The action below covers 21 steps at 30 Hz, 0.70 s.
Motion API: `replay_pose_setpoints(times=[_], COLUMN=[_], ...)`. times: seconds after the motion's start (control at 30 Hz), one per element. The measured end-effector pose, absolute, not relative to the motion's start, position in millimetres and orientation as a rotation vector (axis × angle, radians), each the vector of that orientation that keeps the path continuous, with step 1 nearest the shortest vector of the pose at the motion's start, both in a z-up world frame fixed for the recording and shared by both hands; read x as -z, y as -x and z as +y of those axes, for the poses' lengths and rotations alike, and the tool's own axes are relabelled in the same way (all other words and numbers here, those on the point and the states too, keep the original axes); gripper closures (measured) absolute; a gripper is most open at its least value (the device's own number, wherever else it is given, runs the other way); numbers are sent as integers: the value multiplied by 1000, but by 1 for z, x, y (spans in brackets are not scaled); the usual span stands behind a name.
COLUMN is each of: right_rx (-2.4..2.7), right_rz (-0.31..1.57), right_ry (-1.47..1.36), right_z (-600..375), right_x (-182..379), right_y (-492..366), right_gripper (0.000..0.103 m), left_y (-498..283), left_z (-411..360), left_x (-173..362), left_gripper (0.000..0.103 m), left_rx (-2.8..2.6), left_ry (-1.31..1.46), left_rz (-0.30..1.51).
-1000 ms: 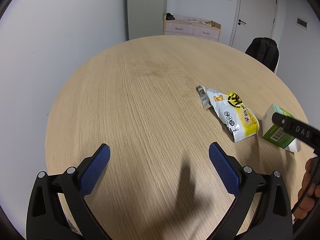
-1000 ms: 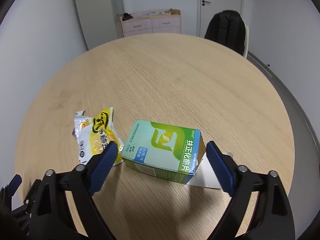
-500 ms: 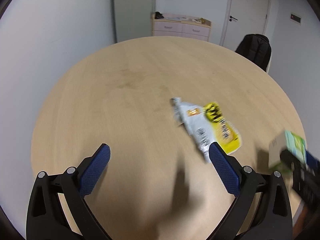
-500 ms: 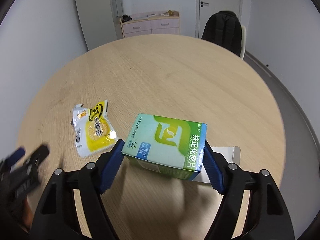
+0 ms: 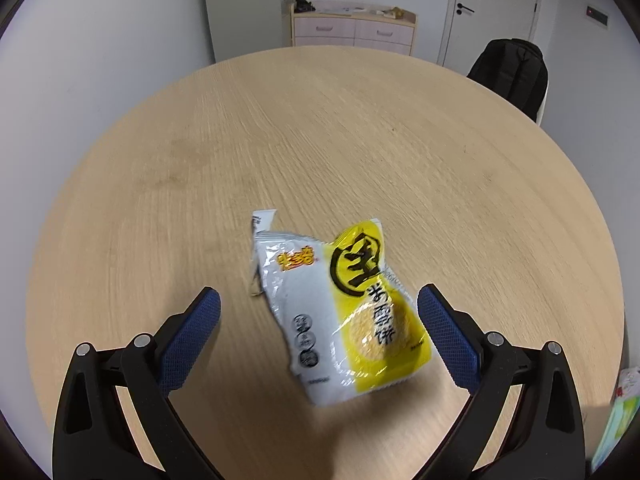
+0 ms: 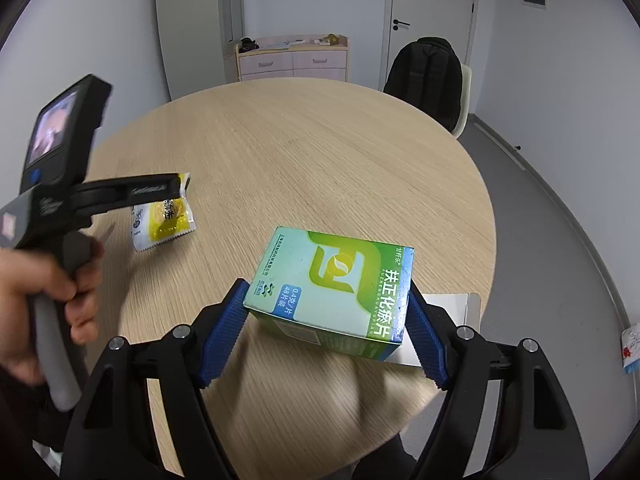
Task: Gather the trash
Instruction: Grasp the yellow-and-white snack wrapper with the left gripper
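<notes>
The right gripper [image 6: 326,320] is clamped on the green box [image 6: 334,286], both pads against its sides. The left gripper [image 5: 318,330] hangs wide, unclenched, over the yellow-white wrapper [image 5: 344,308] lying on the round wooden table [image 5: 320,140]. Behind the table stand a pink dresser [image 6: 294,62], a chair with a black backpack [image 6: 426,76] and a white door [image 6: 434,16]; grey floor [image 6: 560,240] lies to the right.
</notes>
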State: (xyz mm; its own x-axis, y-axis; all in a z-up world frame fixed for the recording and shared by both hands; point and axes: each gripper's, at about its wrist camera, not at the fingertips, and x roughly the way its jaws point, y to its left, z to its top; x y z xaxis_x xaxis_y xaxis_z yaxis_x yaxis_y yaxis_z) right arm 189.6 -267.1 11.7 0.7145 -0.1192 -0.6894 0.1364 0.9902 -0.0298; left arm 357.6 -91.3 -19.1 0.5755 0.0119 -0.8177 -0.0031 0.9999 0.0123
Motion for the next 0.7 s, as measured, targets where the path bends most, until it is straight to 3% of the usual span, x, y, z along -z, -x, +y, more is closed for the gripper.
replay_pose_setpoints(times=[0.13, 0.27, 0.37, 0.4, 0.43, 0.47, 0.63, 0.7], right_rx=[131, 124, 124, 123, 123, 122, 118, 115], right_rz=[764, 766, 765, 764, 763, 763, 764, 765], right_ry=[-24, -21, -26, -29, -32, -34, -42, -47], right_z=[-271, -274, -276, -276, -276, -277, -278, -278], right_x=[-11, -10, -12, -12, -12, -12, -11, -11], right_y=[-186, -183, -184, -185, -185, -186, -185, -185], right_gripper=[31, 31, 31, 31, 31, 31, 31, 31], left_y=[-365, -370, -368, -367, -366, -365, -358, -353], left_z=[-96, -97, -97, -98, -99, -101, -100, -100], left_x=[29, 36, 36, 35, 35, 34, 32, 31], left_gripper=[11, 32, 42, 48, 68, 79, 98, 99], left_rx=[-29, -53, -73, -72, -69, -66, -59, -51], left_ry=[-23, -6, 2, -1, -10, -20, -31, -39], left_rz=[989, 1012, 1016, 1016, 1015, 1019, 1023, 1026])
